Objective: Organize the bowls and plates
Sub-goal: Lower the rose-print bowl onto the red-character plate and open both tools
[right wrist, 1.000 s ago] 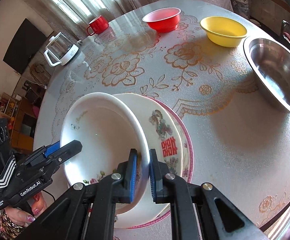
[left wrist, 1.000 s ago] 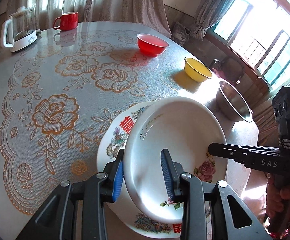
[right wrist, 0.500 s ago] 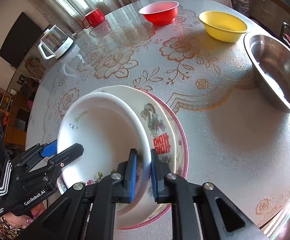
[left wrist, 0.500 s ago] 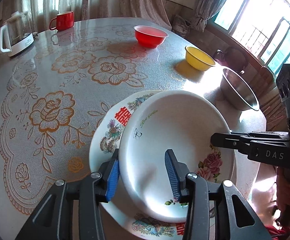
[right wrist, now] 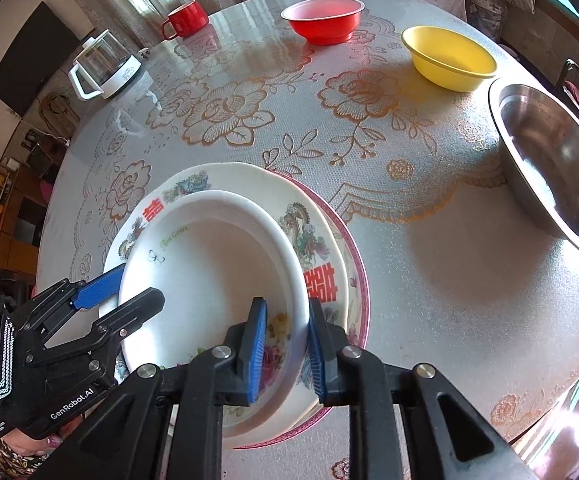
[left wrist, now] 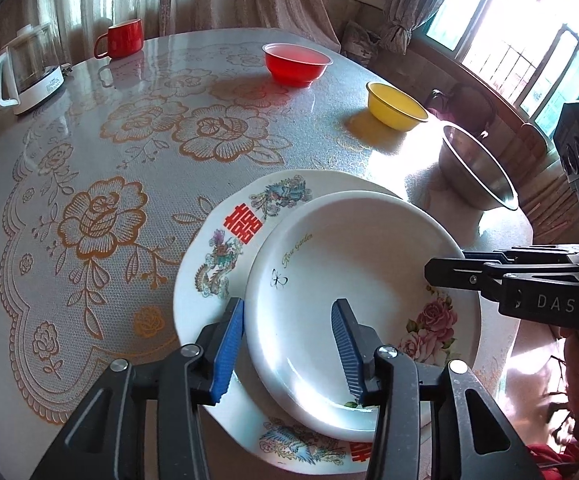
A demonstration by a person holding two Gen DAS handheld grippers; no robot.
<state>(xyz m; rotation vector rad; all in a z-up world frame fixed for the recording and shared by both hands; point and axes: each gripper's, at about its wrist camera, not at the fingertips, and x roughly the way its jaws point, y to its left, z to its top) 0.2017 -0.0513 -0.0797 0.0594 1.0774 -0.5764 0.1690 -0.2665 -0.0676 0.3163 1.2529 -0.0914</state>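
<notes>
A white deep plate with roses [left wrist: 341,264] [right wrist: 217,264] lies on a patterned plate with red characters [left wrist: 225,240] [right wrist: 313,236], which sits on a pink-rimmed plate [right wrist: 359,276]. My left gripper [left wrist: 289,344] is open, its blue pads straddling the white plate's near-left rim. It also shows in the right wrist view [right wrist: 125,292]. My right gripper [right wrist: 285,352] is open, pads either side of the white plate's rim with gaps. It shows at right in the left wrist view [left wrist: 445,264].
On the round flowered table [right wrist: 429,288] stand a red bowl [right wrist: 323,20], a yellow bowl [right wrist: 449,58], a steel bowl [right wrist: 553,168], a red mug [right wrist: 187,20] and a glass kettle [right wrist: 103,66]. The table edge is near right.
Both grippers have opened and let go of the white plate, which has come down flat onto the patterned plate. The left pads now stand wider apart.
</notes>
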